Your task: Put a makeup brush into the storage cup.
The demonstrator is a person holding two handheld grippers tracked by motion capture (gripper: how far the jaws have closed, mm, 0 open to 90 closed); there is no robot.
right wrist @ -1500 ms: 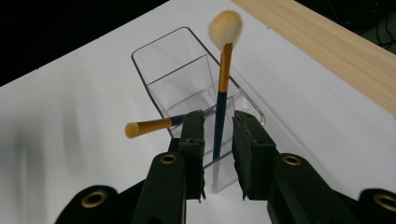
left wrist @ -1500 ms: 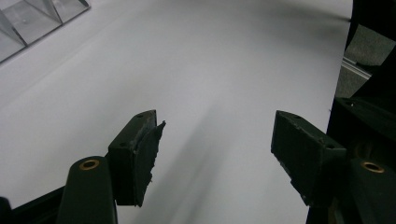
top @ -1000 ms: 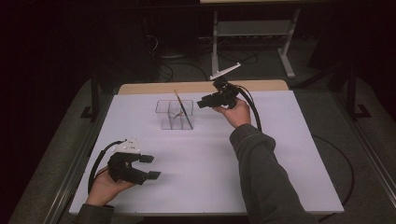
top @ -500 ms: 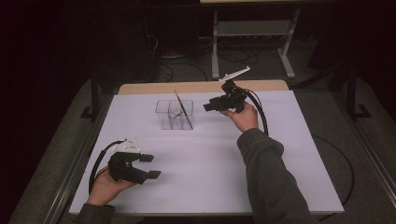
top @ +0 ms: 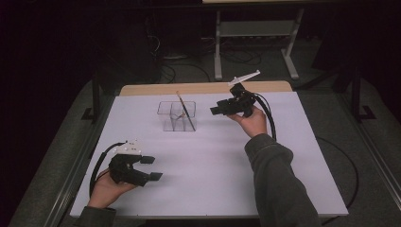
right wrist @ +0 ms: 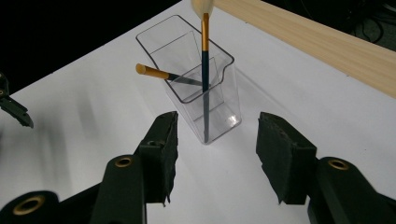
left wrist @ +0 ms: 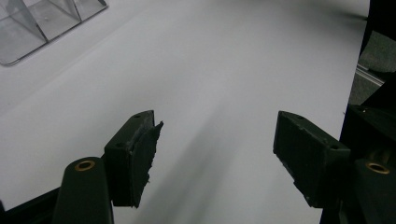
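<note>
A clear plastic holder [top: 177, 116] with compartments stands at the middle back of the white table [top: 213, 170]. In the right gripper view the holder [right wrist: 219, 112] has two brushes in it. One brush [right wrist: 204, 70] stands nearly upright; the other brush [right wrist: 159, 73] leans left over the rim. My right gripper [top: 216, 109] hovers just right of the holder and points at it. Its jaws have just been opening and nothing is between them [right wrist: 217, 149]. My left gripper [top: 152, 168] rests open near the front left, with only bare table between its pads [left wrist: 217, 149].
A wooden strip [top: 203, 88] runs along the table's far edge. Behind it on the dark floor are cables and a metal stand [top: 255, 33]. A corner of the holder [left wrist: 42, 23] lies at the top left of the left gripper view.
My right gripper has drawn back to the right, away from the holder, and its jaws stand wider apart. The left hand has stayed where it was.
</note>
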